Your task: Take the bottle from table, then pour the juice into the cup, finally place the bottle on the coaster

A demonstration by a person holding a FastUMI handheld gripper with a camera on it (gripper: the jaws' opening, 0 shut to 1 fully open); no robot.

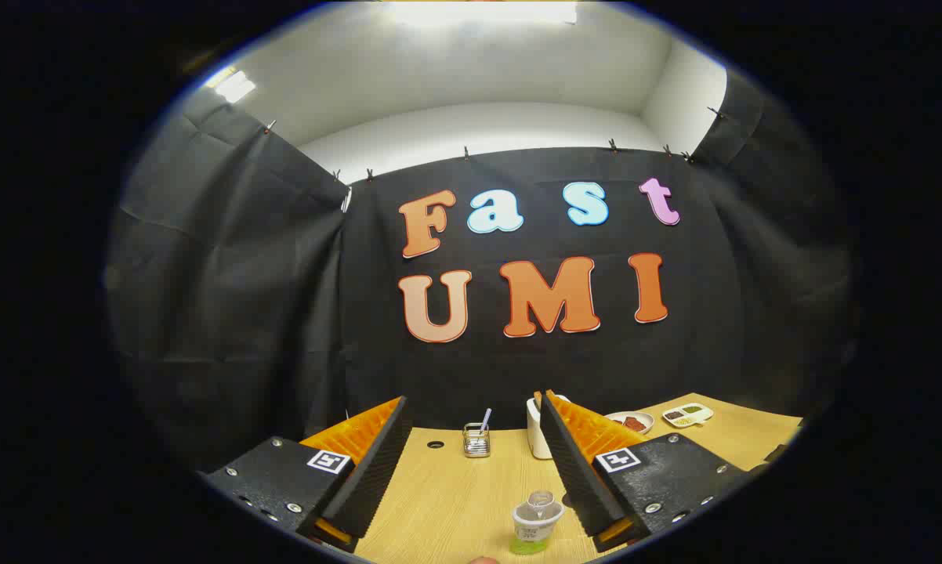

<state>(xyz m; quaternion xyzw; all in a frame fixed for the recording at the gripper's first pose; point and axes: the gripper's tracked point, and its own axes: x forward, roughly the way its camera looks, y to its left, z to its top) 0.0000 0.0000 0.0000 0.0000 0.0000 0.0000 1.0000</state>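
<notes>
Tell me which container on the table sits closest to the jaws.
The clear cup, low between the open jaws of the gripper. The mesh holder and white container stand farther back, near the wall.

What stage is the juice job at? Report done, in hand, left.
Done: nothing visible. In hand: the gripper is open and holds nothing; a clear cup stands on the table between its fingers, apparently on something green. Left: take the bottle, pour, set it on the coaster.
</notes>
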